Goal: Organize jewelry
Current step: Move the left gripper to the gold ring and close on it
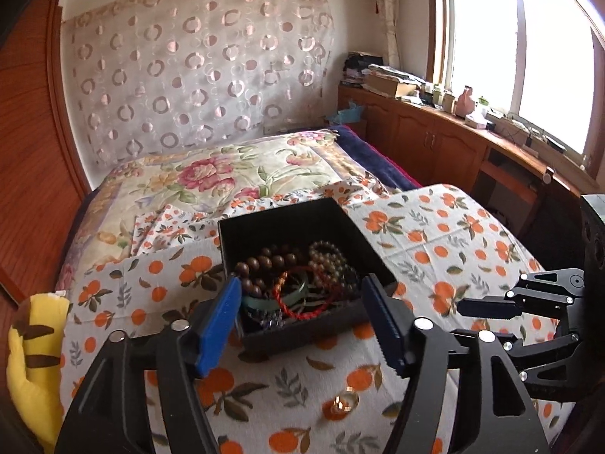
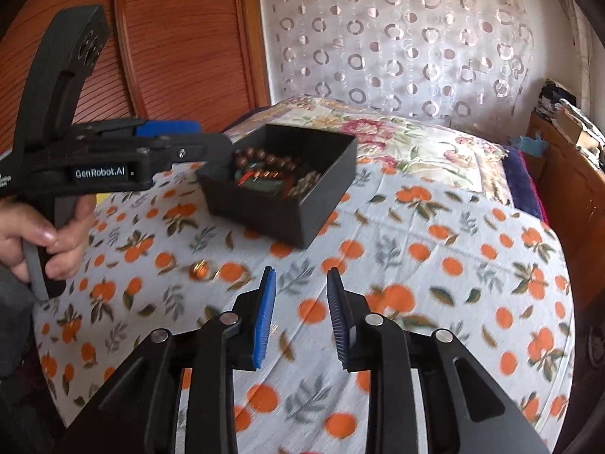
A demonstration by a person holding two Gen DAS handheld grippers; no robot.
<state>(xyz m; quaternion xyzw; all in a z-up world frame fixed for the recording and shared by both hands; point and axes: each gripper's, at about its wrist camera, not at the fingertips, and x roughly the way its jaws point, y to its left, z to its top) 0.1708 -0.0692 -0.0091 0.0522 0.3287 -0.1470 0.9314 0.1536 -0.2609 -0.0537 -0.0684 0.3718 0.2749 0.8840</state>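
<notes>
Ring (image 2: pixel 200 269) blurred beside jewelry box (image 2: pixel 302 212)

Orange-print sheet (image 1: pixel 435 234), floral quilt (image 1: pixel 211 174), yellow plush (image 1: pixel 30 352), window (image 1: pixel 522 49).

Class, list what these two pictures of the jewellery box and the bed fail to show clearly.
- Small gold ring on the orange-print sheet: motion blur in the right wrist view hides its shape.
- Black rectangular jewellery box: left wrist view, the left tool covers its near corners.
- Yellow plush toy: cut off by the frame edge.
</notes>
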